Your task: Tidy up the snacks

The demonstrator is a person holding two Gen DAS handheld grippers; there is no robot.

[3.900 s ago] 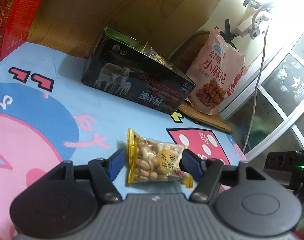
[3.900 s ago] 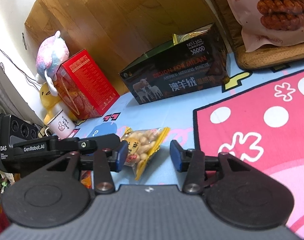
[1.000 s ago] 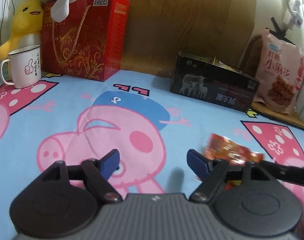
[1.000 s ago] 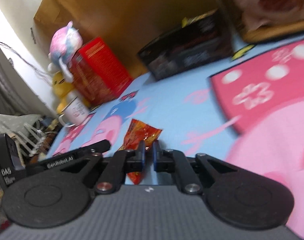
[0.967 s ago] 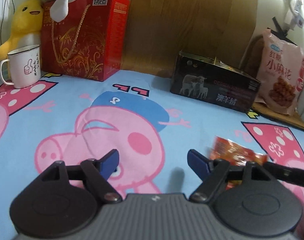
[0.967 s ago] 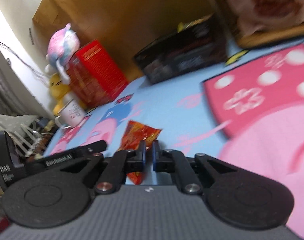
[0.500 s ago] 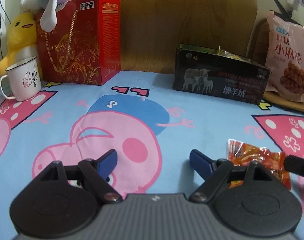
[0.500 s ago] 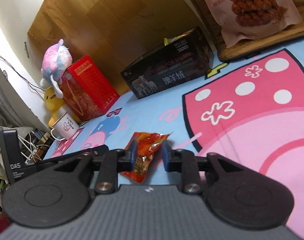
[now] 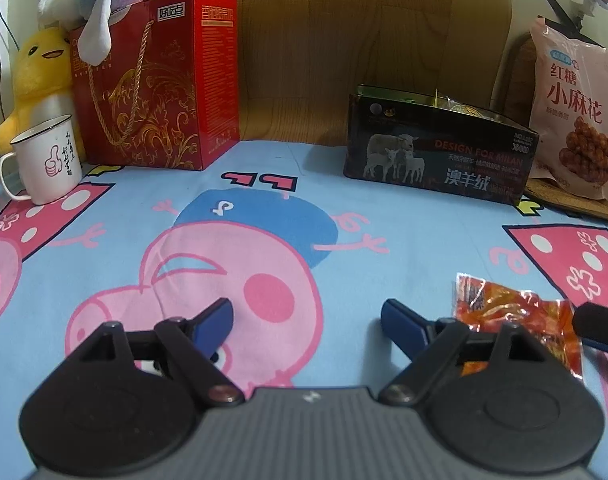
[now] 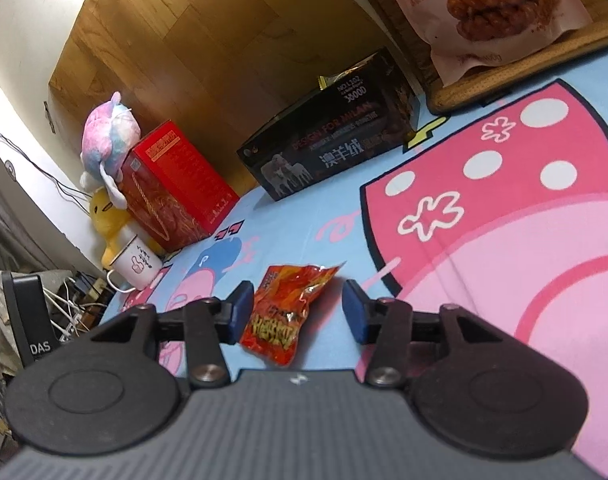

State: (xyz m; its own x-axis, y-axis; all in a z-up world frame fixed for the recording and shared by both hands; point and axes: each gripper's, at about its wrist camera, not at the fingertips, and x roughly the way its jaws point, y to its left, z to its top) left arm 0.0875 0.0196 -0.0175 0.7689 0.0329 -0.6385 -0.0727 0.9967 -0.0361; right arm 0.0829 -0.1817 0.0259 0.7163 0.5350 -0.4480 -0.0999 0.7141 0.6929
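Note:
A small red-orange snack packet lies flat on the cartoon bedsheet. My right gripper is open with a blue finger on each side of the packet, not squeezing it. The packet also shows at the right of the left wrist view, beside a right finger tip. My left gripper is open and empty over the pink pig print. The open black box with gold-wrapped snacks inside stands at the back.
A big pink bag of twisted snacks leans on a wooden board at the back right. A red gift box, plush toys and a white mug stand at the back left. A wooden wall runs behind.
My right gripper was shut on the red packet a second ago; it has lowered it onto the sheet and opened. The peanut packet seen earlier is gone from the sheet. My left gripper stays open.

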